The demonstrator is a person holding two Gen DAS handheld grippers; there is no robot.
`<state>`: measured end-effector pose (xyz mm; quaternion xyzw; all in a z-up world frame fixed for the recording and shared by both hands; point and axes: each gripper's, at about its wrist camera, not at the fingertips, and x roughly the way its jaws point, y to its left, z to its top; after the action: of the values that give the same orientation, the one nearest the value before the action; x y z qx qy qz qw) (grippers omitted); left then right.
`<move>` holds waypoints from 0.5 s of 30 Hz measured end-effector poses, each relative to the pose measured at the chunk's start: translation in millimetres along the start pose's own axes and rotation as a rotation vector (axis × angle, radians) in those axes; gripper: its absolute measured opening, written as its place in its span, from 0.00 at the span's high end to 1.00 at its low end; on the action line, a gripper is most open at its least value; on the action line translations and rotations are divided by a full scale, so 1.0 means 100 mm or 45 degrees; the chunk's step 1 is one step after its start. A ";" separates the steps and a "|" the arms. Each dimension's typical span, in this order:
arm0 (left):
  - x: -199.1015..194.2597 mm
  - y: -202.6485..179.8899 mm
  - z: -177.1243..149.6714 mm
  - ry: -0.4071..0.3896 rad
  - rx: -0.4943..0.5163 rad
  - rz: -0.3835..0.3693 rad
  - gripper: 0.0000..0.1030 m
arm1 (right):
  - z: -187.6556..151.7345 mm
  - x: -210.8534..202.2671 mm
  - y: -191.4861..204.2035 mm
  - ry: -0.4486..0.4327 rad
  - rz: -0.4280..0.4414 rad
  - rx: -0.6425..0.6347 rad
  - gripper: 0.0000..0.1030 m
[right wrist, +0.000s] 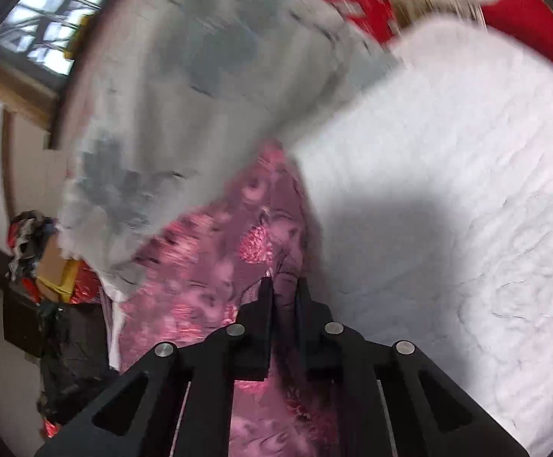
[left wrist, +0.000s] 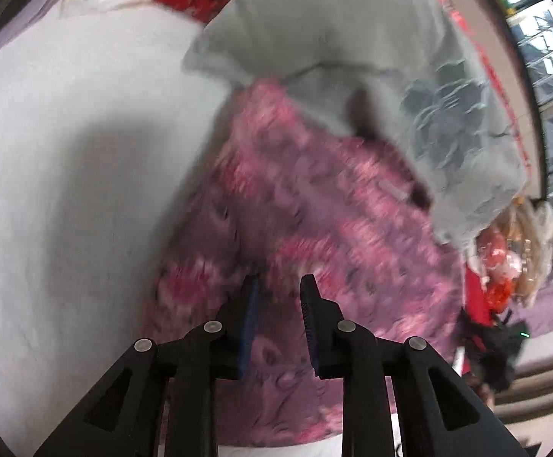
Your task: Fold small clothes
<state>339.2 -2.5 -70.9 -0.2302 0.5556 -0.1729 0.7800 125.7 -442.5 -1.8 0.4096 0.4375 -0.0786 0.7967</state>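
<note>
A fold of the pink floral garment [right wrist: 215, 266] is pinched by the right gripper [right wrist: 284, 285] at lower centre. The left gripper [left wrist: 280, 285] is held parted above the same garment [left wrist: 314, 205], under a grey cloth [left wrist: 352, 57].

I'm working in a home bedroom. A white bedsheet [left wrist: 67, 152] covers a mattress, with a barred window [left wrist: 550, 76] beside it and piled clothes [right wrist: 32, 243].

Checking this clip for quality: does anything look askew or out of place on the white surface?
The grey garment lies draped across the far end of the pink floral garment, overlapping it rather than apart. Both views are motion-blurred. The right hand-held gripper pinches pink cloth; the left hand-held gripper is open.
</note>
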 end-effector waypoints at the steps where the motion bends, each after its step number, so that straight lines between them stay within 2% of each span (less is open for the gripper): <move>1: 0.04 0.05 -0.02 0.007 -0.023 0.011 0.80 | -0.01 -0.03 0.01 -0.014 -0.028 -0.010 0.96; 4: 0.03 0.11 -0.03 -0.003 -0.117 -0.016 0.82 | -0.04 0.03 -0.04 0.099 -0.200 -0.035 0.95; 5: -0.01 0.12 -0.04 -0.003 -0.154 -0.034 0.81 | -0.06 0.00 -0.07 0.121 -0.213 -0.025 0.93; 8: -0.19 0.15 -0.12 -0.016 -0.166 -0.062 0.77 | -0.18 -0.33 -0.15 0.045 -0.114 0.035 0.84; 10: -0.21 0.14 -0.21 -0.015 -0.150 -0.035 0.76 | -0.33 -0.46 -0.23 0.056 -0.077 0.075 0.56; 11: -0.25 0.18 -0.25 -0.006 -0.148 -0.024 0.76 | -0.47 -0.51 -0.28 0.081 -0.092 0.086 0.56; 13: -0.24 0.23 -0.33 0.021 -0.183 -0.010 0.76 | -0.63 -0.49 -0.33 0.148 -0.103 0.079 0.59; 14: -0.27 0.25 -0.35 0.028 -0.196 -0.012 0.76 | -0.71 -0.49 -0.33 0.169 -0.097 0.060 0.65; 15: -0.28 0.26 -0.39 0.031 -0.210 -0.008 0.76 | -0.75 -0.51 -0.27 0.163 -0.087 0.026 0.93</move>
<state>293.9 27.0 -73.7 -0.2935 0.5766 -0.1318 0.7510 33.8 -418.0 0.1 0.4066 0.5003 -0.0840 0.7598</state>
